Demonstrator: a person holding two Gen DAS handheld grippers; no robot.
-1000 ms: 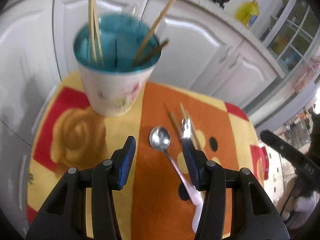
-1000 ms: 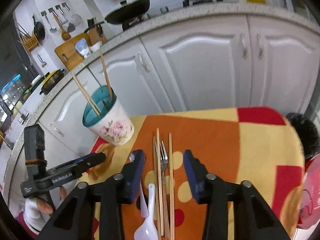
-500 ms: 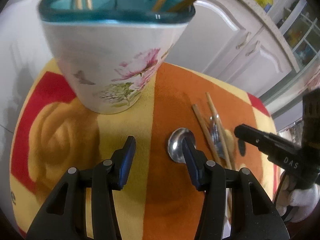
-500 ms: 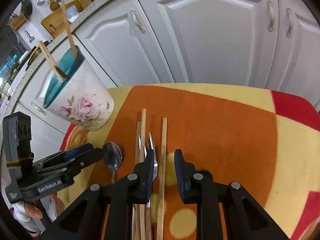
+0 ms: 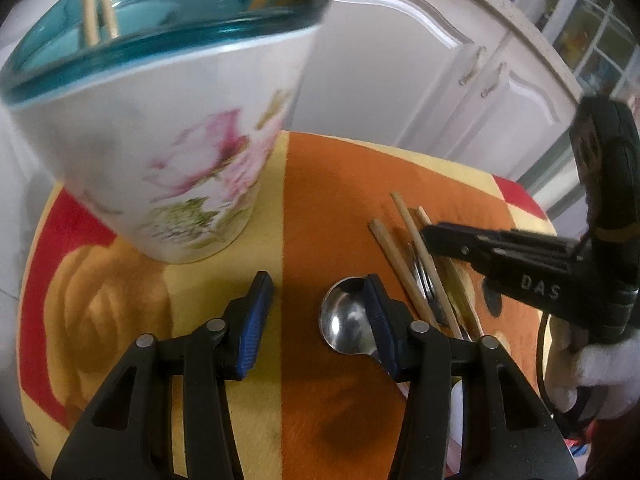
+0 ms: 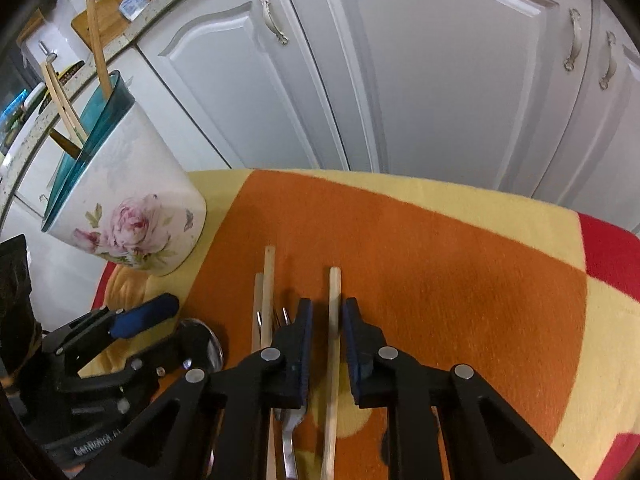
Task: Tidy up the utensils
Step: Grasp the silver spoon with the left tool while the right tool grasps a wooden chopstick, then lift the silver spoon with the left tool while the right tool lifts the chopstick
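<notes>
White cupboards stand behind your tabletop [image 6: 460, 248]. Your right tongs [image 6: 325, 322] pinch one chopstick [image 6: 333, 344]; your left tongs [image 5: 316, 304], just closing, hang half open, empty.

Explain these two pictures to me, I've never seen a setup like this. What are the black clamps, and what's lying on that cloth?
There is no robot here. A person holds a two-finger clamp in each hand, and each clamp carries a wide-angle camera looking along its fingers. One picture comes from the left gripper, the other from the right gripper.

On an orange, yellow and red cloth stands a flowered cup with chopsticks in it. A metal spoon, a fork and more chopsticks lie loose on the cloth.

The right gripper has just closed on a single chopstick. The left gripper's jaws have just been closing but grip nothing. The spoon's bowl lies partly between them, beside one finger.
</notes>
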